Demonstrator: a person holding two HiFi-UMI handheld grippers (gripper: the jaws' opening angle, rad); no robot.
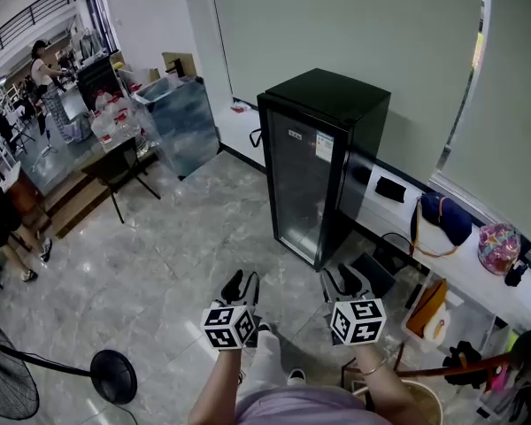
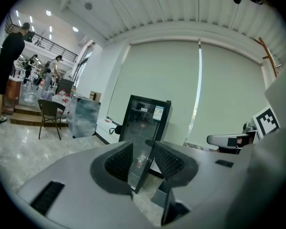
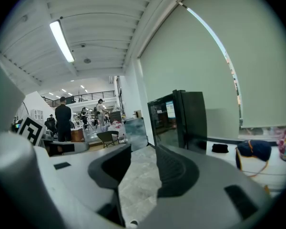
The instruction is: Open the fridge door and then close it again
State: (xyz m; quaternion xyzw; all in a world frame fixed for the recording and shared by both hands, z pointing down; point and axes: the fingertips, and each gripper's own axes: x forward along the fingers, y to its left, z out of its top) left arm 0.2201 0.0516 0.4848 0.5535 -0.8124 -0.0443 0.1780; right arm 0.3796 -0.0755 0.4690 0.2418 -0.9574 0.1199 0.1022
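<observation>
The left tongs [image 1: 243, 280] and right tongs [image 1: 345, 278] point side by side, a little down, at the shut fridge [image 1: 314, 166]. Both are open and hold nothing.

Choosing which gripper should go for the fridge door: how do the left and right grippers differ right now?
The left gripper frames the fridge in its jaw gap; the right gripper frames floor, with the fridge off to its right. In the head view the right gripper sits just below the fridge's near corner, the left gripper farther left. Both are open, empty, short of the closed fridge.
</observation>
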